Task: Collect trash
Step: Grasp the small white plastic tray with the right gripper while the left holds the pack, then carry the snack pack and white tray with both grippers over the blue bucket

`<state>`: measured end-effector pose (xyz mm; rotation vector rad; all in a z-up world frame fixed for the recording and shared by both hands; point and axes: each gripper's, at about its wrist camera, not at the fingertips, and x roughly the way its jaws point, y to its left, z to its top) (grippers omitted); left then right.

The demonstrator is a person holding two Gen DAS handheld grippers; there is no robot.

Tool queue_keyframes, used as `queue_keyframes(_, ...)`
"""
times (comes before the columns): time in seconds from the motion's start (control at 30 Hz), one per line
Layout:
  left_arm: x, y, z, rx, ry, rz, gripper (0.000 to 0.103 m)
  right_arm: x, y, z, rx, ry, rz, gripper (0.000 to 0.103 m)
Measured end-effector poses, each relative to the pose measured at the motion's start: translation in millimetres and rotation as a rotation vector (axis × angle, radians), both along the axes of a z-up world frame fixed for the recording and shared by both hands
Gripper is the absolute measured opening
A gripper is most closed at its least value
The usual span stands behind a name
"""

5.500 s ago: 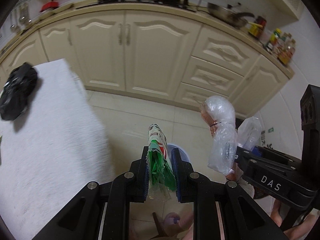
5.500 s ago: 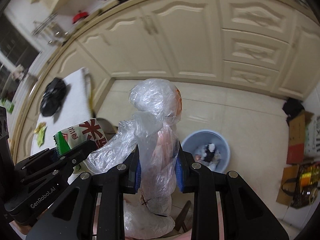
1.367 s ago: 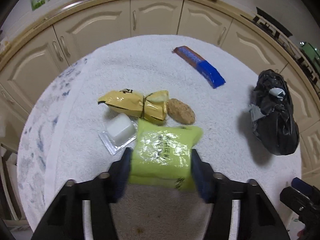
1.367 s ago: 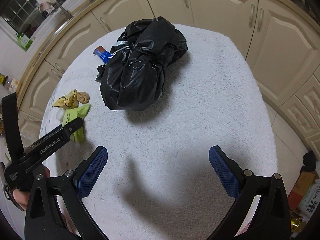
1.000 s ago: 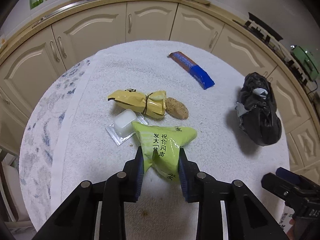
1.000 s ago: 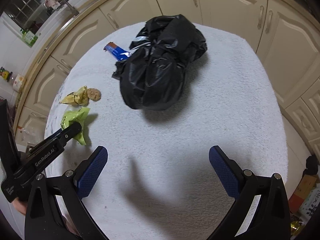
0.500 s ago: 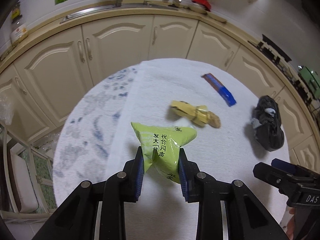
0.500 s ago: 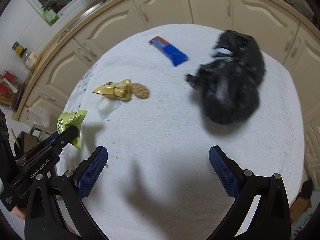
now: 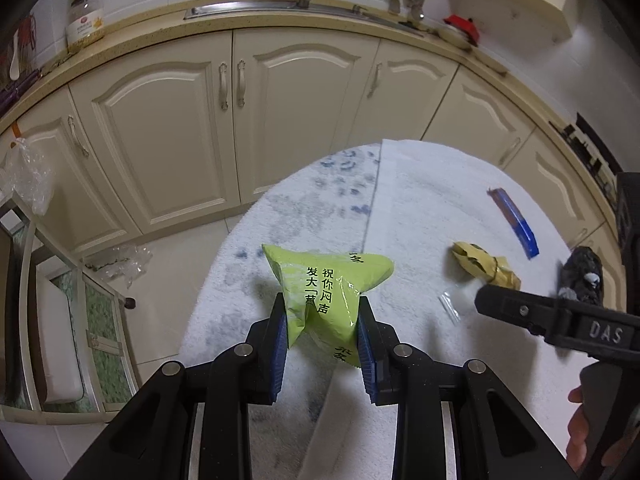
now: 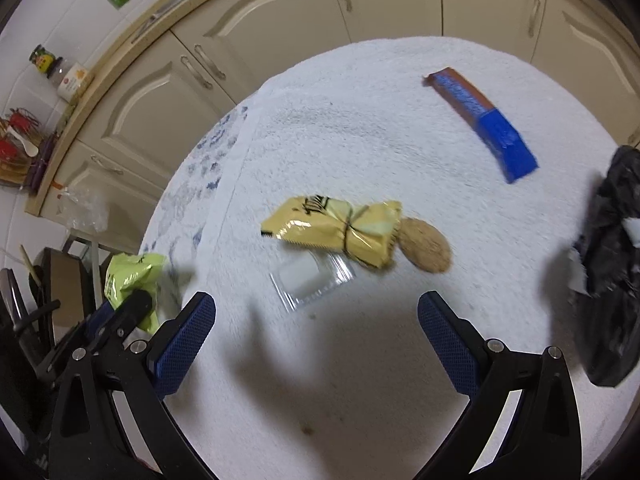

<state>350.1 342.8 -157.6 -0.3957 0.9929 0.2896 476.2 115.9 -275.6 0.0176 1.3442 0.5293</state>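
Trash is partly gathered: a green packet (image 9: 328, 292) sits clamped in the left gripper (image 9: 323, 338), lifted off the desk (image 10: 360, 128). Left on the desk are a clear tray (image 10: 310, 278), a yellow wrapper (image 10: 334, 230), a biscuit (image 10: 426, 250), a blue bar (image 10: 482, 124) and a black bag (image 10: 612, 264). The right gripper (image 10: 316, 346) hangs over the tray, fingers wide and empty.

A table covered with a white towel (image 10: 360, 360) carries the trash. On the towel lie a yellow wrapper (image 10: 340, 232) with a round biscuit (image 10: 426, 250) touching its end, a clear plastic tray (image 10: 310, 280) just beside the wrapper, a blue and brown bar wrapper (image 10: 484, 124) farther off, and a black bag (image 10: 612, 280) at the edge.
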Motion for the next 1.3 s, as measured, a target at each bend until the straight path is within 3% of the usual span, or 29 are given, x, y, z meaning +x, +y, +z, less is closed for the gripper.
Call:
queue_keyframes(0.07, 2.4, 5.9, -3.5, -0.003, 0.007, 0.010, 0.027, 4.4, 7.2, -3.4, -0.016, -0.009, -0.004, 0.100)
queue_keyframes(0.17, 7.2, 10.9, -8.2, -0.010, 0.013, 0.011, 0.027, 7.0, 16.6, -6.8, -0.028, -0.014, -0.007, 0.086)
queue_keyframes(0.2, 9.0, 12.1, -9.7, -0.015, 0.014, 0.007, 0.027, 7.4, 18.7, -7.7, -0.039, -0.023, -0.010, 0.076)
queue_keyframes(0.3, 12.2, 15.1, -14.8, -0.022, 0.018, 0.002, 0.027, 8.0, 21.9, -14.2, -0.044, 0.000, 0.005, 0.032)
queue_keyframes(0.53, 8.0, 18.6, -22.6, -0.028, 0.028, 0.004, 0.027, -10.9, 16.6, -12.7, -0.050, 0.000, 0.089, 0.031)
queue_keyframes(0.77, -14.3, 7.1, -17.0, -0.021, 0.019, -0.004, 0.027, -52.9, -16.2, -10.4, -0.044, 0.027, 0.172, 0.031)
queue_keyframes(1.03, -53.8, -27.4, -9.1, -0.024, 0.018, -0.056, 0.027, -104.0, -70.1, -2.2, -0.037, -0.011, 0.136, 0.031)
queue_keyframes(1.3, -84.2, -80.0, 8.5, -0.013, -0.003, -0.157, 0.027, -128.4, -128.1, 9.4, 0.004, -0.023, 0.014, 0.031)
